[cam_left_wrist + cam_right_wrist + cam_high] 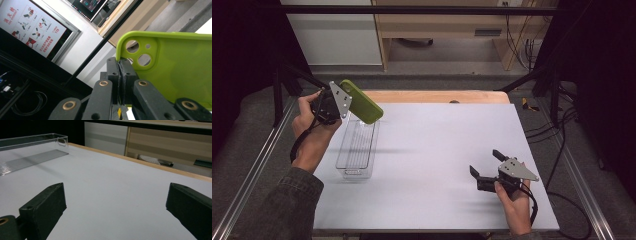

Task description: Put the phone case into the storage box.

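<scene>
Wooden desk [447, 22] and white cabinet [334, 37] behind the table.

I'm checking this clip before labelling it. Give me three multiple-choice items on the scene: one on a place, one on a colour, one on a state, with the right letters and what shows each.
1. Where is the phone case?
A. flat on the table
B. in the air above the clear bin's far end
C. inside the right gripper

2. What colour is the phone case?
A. lime green
B. red
C. black

3. How do the right gripper's jaws stand?
A. shut on the case
B. shut on nothing
C. wide open, with nothing between them

Answers:
1 B: the high view shows the left gripper holding the case up over the far end of the clear bin.
2 A: both the high view and the left gripper view show it lime green.
3 C: the right gripper view shows bare table between its spread jaws.
</scene>
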